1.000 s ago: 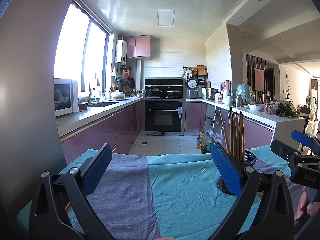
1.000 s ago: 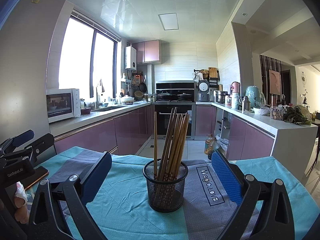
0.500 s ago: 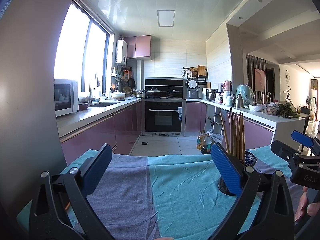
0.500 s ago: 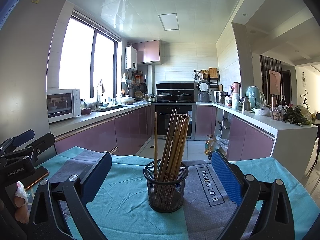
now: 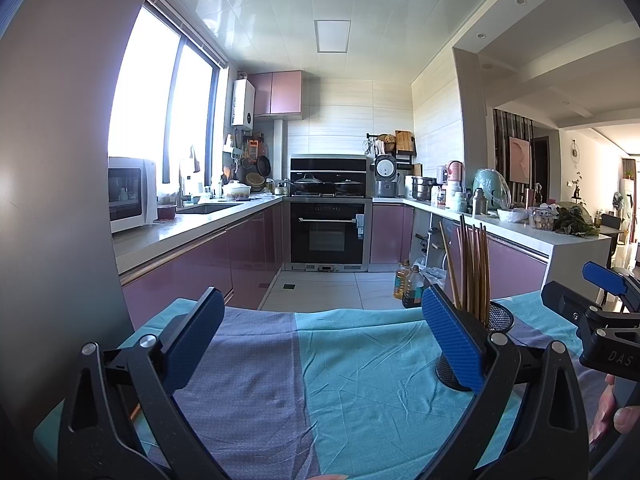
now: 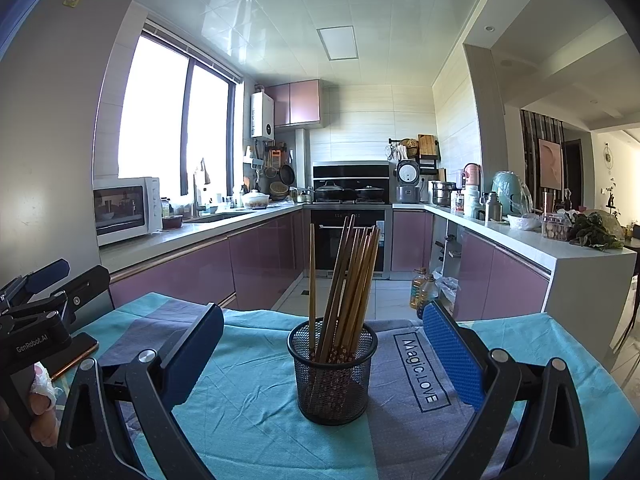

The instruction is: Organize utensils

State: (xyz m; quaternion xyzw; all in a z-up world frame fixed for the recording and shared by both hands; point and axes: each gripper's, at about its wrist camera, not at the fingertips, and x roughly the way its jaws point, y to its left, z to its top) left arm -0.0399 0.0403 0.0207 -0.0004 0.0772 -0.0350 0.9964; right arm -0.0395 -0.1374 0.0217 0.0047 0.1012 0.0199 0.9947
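- My right gripper point(image 6: 320, 352) is spread wide, its blue pads point(image 6: 452, 356) empty, one on either side of the black mesh holder point(image 6: 333, 372) but well clear of it.
- My left gripper point(image 5: 320, 340) is also released, nothing between its pads, pointing over bare tablecloth point(image 5: 360, 380); the holder sits off to its right, partly hidden behind the right pad.
- The holder stands upright on the teal and grey-purple cloth, just left of the printed "Magic.LOVE" label point(image 6: 420, 372).
- The wooden chopsticks point(image 6: 348, 280) stand in the holder: one upright at the left, the rest bunched and leaning right.
- A phone point(image 6: 76, 354) lies on the cloth near the left edge, beside my left hand point(image 6: 40, 404).
- Beyond the table, oil bottles point(image 6: 422, 290) stand on the kitchen floor.
- Farther back are the oven point(image 6: 348, 240), a microwave point(image 6: 124, 208) on the left counter and a rice cooker point(image 6: 408, 180).
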